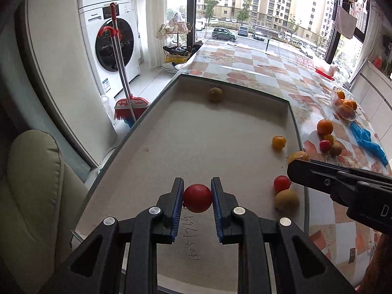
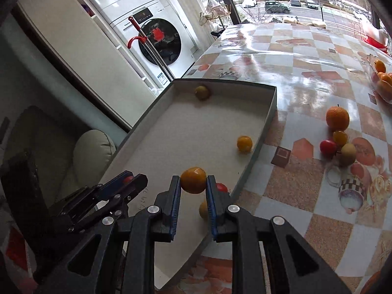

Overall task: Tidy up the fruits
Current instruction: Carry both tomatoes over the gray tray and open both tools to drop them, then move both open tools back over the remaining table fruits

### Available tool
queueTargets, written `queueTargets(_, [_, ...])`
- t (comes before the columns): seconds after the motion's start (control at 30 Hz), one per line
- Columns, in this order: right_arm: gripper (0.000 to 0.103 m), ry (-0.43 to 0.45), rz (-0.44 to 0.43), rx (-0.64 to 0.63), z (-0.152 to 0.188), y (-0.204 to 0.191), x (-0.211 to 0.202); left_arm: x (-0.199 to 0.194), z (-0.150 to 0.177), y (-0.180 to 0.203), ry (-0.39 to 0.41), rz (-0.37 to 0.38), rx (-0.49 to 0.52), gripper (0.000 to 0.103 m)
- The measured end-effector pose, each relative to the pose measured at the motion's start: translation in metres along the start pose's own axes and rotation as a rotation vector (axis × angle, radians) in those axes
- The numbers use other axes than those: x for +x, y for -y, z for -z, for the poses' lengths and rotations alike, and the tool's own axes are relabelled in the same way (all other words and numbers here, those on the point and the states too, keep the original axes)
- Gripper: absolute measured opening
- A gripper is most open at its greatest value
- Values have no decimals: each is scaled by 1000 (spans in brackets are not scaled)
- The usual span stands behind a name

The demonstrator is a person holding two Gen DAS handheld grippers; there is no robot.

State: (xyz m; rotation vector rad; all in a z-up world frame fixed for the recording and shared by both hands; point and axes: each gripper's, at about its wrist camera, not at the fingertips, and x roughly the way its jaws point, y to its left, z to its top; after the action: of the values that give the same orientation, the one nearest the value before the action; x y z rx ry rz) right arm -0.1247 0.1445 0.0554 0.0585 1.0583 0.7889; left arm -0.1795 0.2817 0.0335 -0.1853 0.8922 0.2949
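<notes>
My left gripper (image 1: 197,197) is shut on a red tomato (image 1: 197,198) above the near part of a shallow white box (image 1: 186,132). My right gripper (image 2: 193,181) is shut on a small orange (image 2: 193,180) over the box's near right side (image 2: 254,156); it also shows in the left wrist view (image 1: 297,157). In the box lie a brown-green fruit (image 1: 215,94) at the far end, a yellow-orange fruit (image 1: 278,142), a red tomato (image 1: 282,183) and a yellowish fruit (image 1: 286,200). On the table to the right lie a big orange (image 2: 337,118), a small orange (image 2: 339,137), a red tomato (image 2: 328,147) and a yellowish fruit (image 2: 348,152).
A glass bowl of oranges (image 1: 345,104) stands at the far right of the checked tablecloth (image 2: 294,56). A blue glove (image 1: 367,139) lies beside the loose fruit. A broom (image 1: 127,103), washing machine (image 1: 115,46) and a cushioned chair (image 1: 31,178) are left of the table.
</notes>
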Motion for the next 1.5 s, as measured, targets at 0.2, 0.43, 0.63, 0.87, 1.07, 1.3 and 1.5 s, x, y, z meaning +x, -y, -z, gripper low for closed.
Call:
queueTargets(0.2, [23,-38,-15,-27,-7,-12,19,13,4,-2,-31,-11,-3,24])
queueTargets(0.43, [86,-71,17,-58,-10,-15,30,14,6,0,-25,-32,-7,89])
queueTargets(0.63, [101,58,111,16,-4,29,-17,6,4,24,19,-45,49,92])
queueTargets(0.87, [103,133,407,173,35,134,-73,-15,4,110,92,33,181,92])
queueTargets(1.07, [103,124,604,209,62,194,-93,-9,15,193,87,106,316,92])
queueTargets(1.3, [103,79,625,153,35,218,-71,7,22,228,53,94,373,92])
queueTargets(1.5, [103,104,623,149,30,219,-65,19,21,223,28,70,359,92])
